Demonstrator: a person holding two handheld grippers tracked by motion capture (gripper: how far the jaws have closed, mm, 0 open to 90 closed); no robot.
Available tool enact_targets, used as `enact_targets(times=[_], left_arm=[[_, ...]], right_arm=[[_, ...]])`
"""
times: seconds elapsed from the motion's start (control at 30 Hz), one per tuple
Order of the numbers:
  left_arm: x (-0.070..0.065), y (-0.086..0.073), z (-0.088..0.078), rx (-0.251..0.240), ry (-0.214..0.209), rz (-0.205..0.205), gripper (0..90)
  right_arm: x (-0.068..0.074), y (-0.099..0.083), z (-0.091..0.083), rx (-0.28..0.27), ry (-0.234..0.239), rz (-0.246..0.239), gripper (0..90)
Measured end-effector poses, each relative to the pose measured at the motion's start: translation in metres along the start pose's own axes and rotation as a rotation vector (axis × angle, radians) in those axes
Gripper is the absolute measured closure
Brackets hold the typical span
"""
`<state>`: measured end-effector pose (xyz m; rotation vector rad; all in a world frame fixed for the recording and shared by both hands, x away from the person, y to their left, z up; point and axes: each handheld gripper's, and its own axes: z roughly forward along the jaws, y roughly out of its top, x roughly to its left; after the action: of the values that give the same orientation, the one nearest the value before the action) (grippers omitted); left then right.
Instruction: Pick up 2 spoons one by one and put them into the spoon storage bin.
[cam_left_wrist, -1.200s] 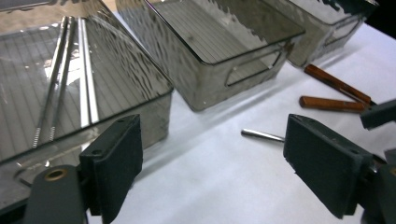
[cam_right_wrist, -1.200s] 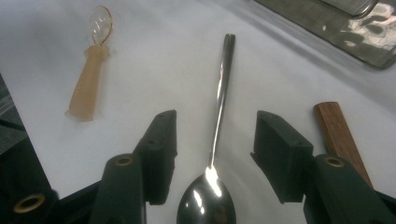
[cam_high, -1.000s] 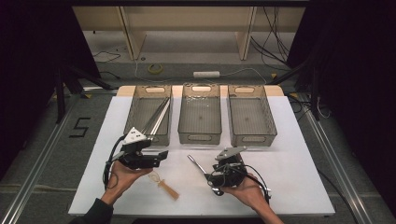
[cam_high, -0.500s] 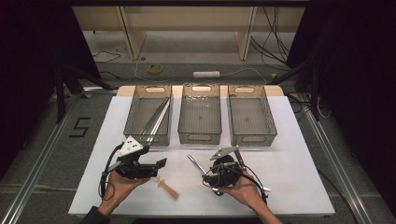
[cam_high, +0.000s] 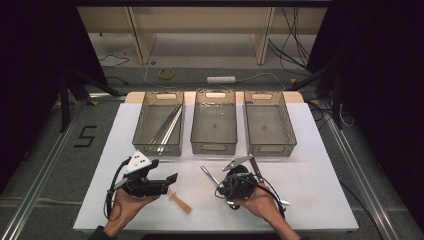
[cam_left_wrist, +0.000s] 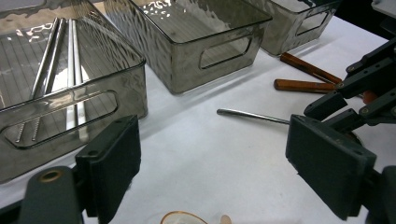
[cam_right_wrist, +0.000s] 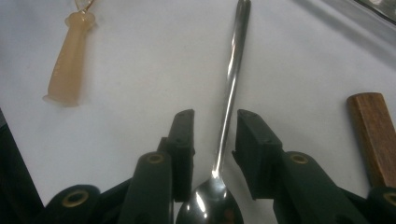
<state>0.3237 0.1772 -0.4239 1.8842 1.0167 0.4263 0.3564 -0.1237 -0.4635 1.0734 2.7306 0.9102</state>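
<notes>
From the high view I saw my right gripper (cam_high: 226, 184) low over the white table (cam_high: 320, 200), set across a steel spoon (cam_high: 210, 175) whose handle ran out toward the far left, just in front of the middle bin (cam_high: 214, 146). My left gripper (cam_high: 167, 182) hovered beside a pale plastic utensil (cam_high: 180, 202) near the front edge. The left bin (cam_high: 159, 148) already held steel chopsticks (cam_high: 169, 127); the right bin (cam_high: 270, 148) looked empty.

In the left gripper view my jaws stood wide apart with nothing between them, and the plastic piece (cam_left_wrist: 180, 217) sat just below them at the picture's edge. Beyond lay the spoon's handle (cam_left_wrist: 252, 115) and two wooden handles (cam_left_wrist: 303, 77).

In the right gripper view the jaws had just been closing around the spoon (cam_right_wrist: 224, 135), one pad on each side of its neck, but a gap remained on both sides, so I had no grip yet. A wooden handle (cam_right_wrist: 376, 135) lay just beside the right-hand jaw.

My worry was the thin, polished neck: if the pads met it off-centre, it could pivot or squirt out flat on the table. That near jaw might also nudge the wooden handle, and a lift begun before full contact would leave the spoon behind.
</notes>
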Motion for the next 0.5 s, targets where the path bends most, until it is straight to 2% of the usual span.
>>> enact_targets(times=[0.17, 0.5], left_arm=[[-0.0010, -0.0022, 0.0005, 0.010, 0.008, 0.013, 17.7], [-0.0020, -0.0036, -0.0014, 0.009, 0.011, 0.028, 17.7]], right_arm=[[0.0021, 0.0013, 0.0024, 0.020, 0.001, -0.006, 71.6], [0.0022, 0.0016, 0.0089, 0.072, -0.040, -0.010, 78.8]])
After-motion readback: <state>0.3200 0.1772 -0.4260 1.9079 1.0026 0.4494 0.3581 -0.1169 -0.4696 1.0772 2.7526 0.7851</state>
